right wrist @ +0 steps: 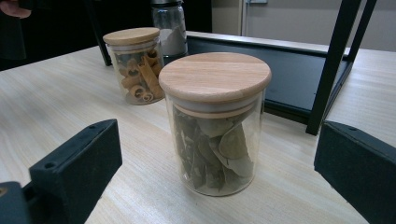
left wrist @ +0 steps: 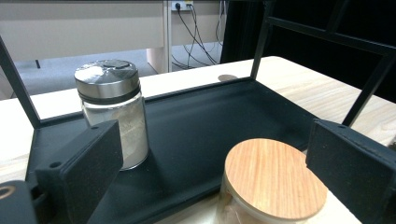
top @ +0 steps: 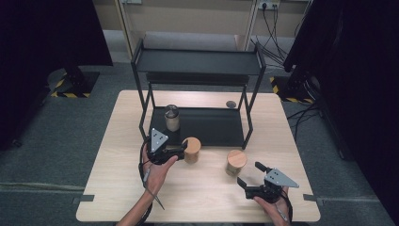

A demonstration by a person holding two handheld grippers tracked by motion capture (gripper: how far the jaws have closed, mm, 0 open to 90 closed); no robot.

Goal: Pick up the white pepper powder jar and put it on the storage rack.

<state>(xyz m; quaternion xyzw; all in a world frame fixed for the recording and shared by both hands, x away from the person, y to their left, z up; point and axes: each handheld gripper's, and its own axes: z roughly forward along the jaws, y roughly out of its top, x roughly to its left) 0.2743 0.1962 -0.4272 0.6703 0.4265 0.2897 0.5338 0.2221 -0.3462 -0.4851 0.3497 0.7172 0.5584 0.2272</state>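
On the tabletop [top: 117, 188], before the black rack [top: 202, 125], both tools gape released: left tool [top: 181, 149] around the cinnamon jar [top: 191, 149], right tool [top: 249, 175] facing the bay-leaf jar [top: 235, 162]. Off-centre squeezing could topple either glass jar.

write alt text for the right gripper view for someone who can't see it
A glass jar of bay leaves with a round wooden lid stands upright on the wooden table, centred between the right gripper's open black jaws and touching neither. Behind it to the left is a cinnamon stick jar, a metal-lidded shaker stands on the black rack's bottom shelf.
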